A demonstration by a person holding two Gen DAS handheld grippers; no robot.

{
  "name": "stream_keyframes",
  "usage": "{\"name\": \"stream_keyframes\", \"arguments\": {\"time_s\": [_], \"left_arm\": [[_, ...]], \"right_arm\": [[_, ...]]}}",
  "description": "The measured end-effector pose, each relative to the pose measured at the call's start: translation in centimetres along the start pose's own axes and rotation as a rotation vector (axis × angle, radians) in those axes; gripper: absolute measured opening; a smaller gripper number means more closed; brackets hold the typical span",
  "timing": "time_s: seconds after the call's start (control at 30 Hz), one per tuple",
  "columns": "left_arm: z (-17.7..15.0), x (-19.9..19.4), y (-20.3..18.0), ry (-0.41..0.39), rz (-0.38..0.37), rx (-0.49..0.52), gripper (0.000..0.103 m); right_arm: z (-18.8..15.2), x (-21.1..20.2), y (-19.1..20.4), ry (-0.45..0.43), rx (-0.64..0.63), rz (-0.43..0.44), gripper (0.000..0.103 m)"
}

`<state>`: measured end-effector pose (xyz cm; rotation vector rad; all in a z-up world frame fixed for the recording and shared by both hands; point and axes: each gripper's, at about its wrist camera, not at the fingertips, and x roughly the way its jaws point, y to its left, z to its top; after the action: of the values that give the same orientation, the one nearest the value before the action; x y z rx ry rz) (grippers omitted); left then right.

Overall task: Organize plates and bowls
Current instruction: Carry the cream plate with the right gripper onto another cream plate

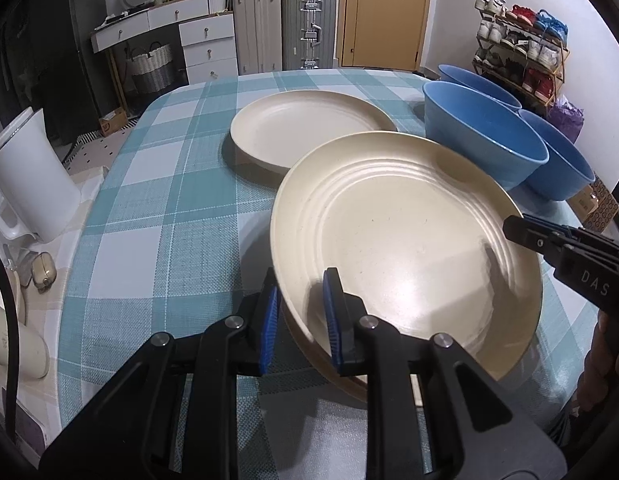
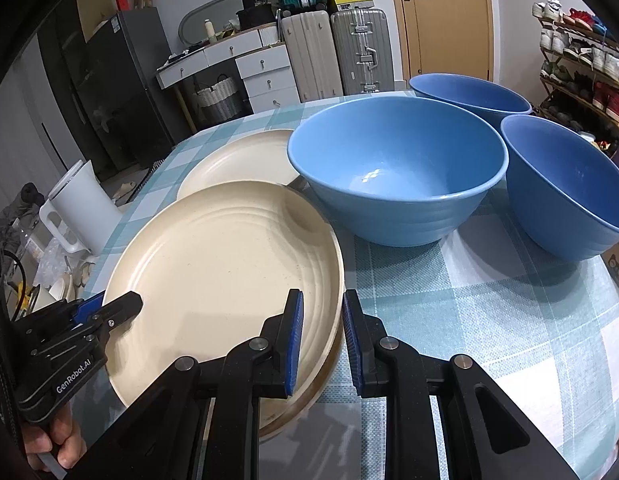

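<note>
A cream ridged plate point(image 1: 405, 248) is held tilted above another cream plate point(image 1: 341, 380) on the checked tablecloth. My left gripper point(image 1: 301, 312) is shut on its left rim; it also shows in the right wrist view point(image 2: 109, 308). My right gripper point(image 2: 321, 328) is shut on the plate's point(image 2: 221, 272) right rim, and shows in the left wrist view point(image 1: 521, 228). A further cream plate point(image 1: 309, 128) lies behind. Three blue bowls stand at the right: one near point(image 2: 397, 168), one far point(image 2: 469, 92), one at the right edge point(image 2: 565, 184).
A white kettle point(image 1: 29, 172) stands left of the table point(image 1: 157, 216) on a side surface with small clutter. Suitcases, drawers, a door and a shoe rack point(image 1: 521, 52) stand beyond the table.
</note>
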<state>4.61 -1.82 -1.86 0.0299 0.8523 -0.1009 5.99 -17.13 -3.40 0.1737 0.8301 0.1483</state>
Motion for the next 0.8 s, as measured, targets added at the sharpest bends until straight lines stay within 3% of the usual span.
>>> {"name": "stream_keyframes", "arguments": {"time_s": [0.8], "left_arm": [[-0.8, 0.7, -1.6, 0.029, 0.090, 0.092, 0.020]], "right_arm": [[-0.7, 1.6, 0.6, 0.009, -0.029, -0.031, 0.021]]}}
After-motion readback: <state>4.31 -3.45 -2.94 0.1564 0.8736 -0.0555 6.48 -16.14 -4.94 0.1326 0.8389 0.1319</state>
